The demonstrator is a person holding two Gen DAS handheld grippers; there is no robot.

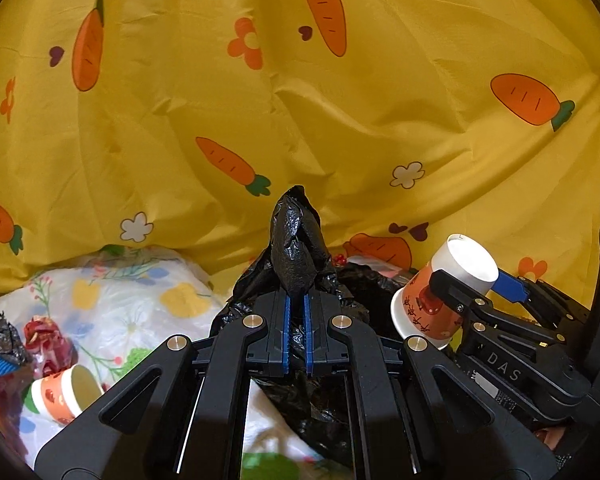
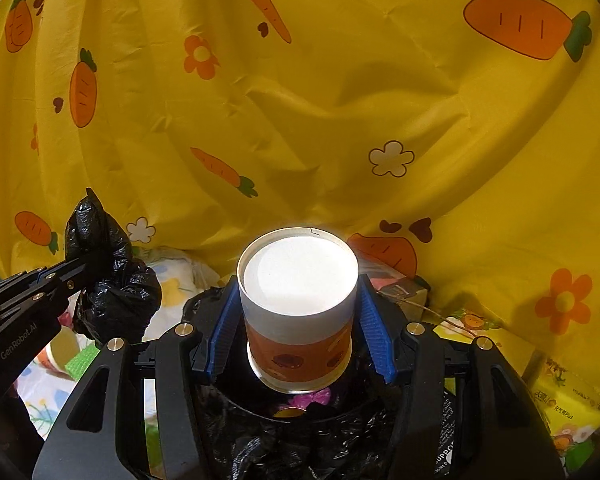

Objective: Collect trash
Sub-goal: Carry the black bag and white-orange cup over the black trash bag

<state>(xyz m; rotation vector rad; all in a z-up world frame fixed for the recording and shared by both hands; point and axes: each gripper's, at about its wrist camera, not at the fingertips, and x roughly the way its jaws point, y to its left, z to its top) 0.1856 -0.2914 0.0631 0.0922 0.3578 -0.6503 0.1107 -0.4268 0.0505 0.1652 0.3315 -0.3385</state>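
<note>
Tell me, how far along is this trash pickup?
Midway, I'd say. Done: the black trash bag already holds some scraps. In hand: the left gripper pinches the bag's edge shut, and the right gripper grips a paper cup above the bag's mouth. Left: a second cup and wrappers lie on the floral sheet.

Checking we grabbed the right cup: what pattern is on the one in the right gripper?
Paper cup: white with an orange printed band; clearest in the right wrist view.

Glossy, crinkled black plastic bag (image 1: 294, 248); matt white paper cup (image 2: 298, 312); smooth, creased yellow cloth (image 1: 340, 120) in the upper frame; matt black plastic tools with shiny metal rivets.
</note>
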